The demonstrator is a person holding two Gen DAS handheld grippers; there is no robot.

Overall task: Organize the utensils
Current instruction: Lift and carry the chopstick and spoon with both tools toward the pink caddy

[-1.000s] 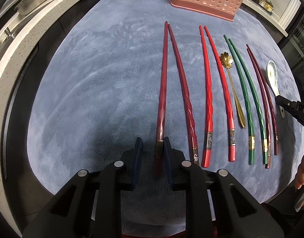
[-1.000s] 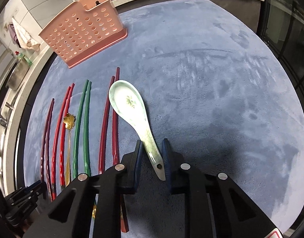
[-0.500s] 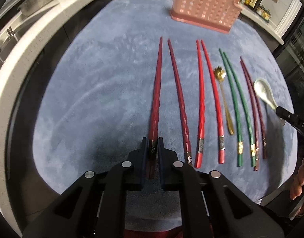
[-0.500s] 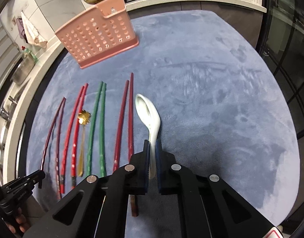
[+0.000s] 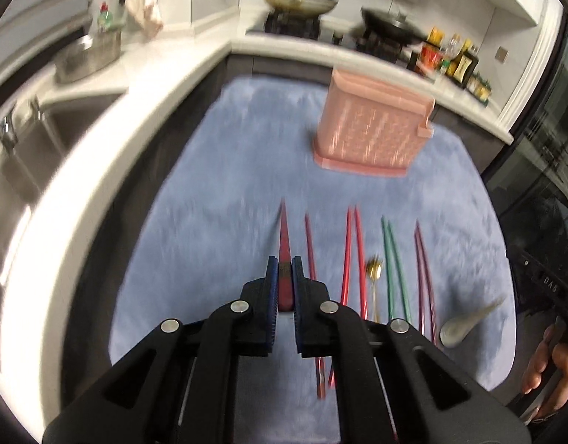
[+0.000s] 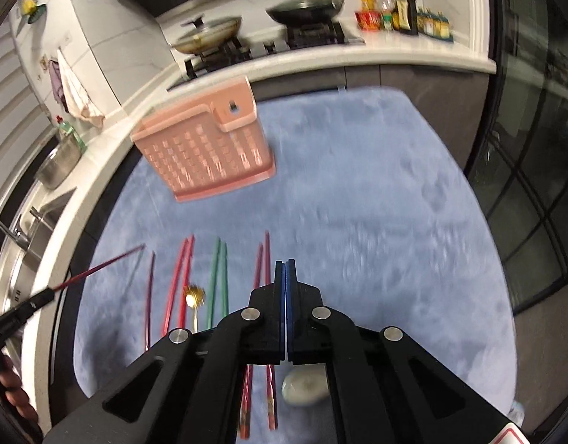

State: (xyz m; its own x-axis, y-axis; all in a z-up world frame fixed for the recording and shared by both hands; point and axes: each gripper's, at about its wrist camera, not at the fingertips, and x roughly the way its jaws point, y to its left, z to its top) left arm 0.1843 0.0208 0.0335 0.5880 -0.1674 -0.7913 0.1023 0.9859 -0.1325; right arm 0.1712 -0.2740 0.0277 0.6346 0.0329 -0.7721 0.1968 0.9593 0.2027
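Note:
My left gripper is shut on the thick end of a dark red chopstick, held up off the blue mat. In the right wrist view that chopstick slants up from the left gripper. My right gripper is shut on a white ceramic spoon, whose bowl hangs below the jaws. The left wrist view shows the spoon dangling at the right. On the mat lie one dark red chopstick, red, green and maroon pairs, and a gold spoon.
A pink perforated basket stands at the mat's far end. A white counter with a sink curves along the left. Pans on a stove and bottles line the back. A dark glass door is on the right.
Both grippers have closed and risen. The left one carries the dark red chopstick off the mat, and the right one carries the white spoon, which now hangs from its jaws.

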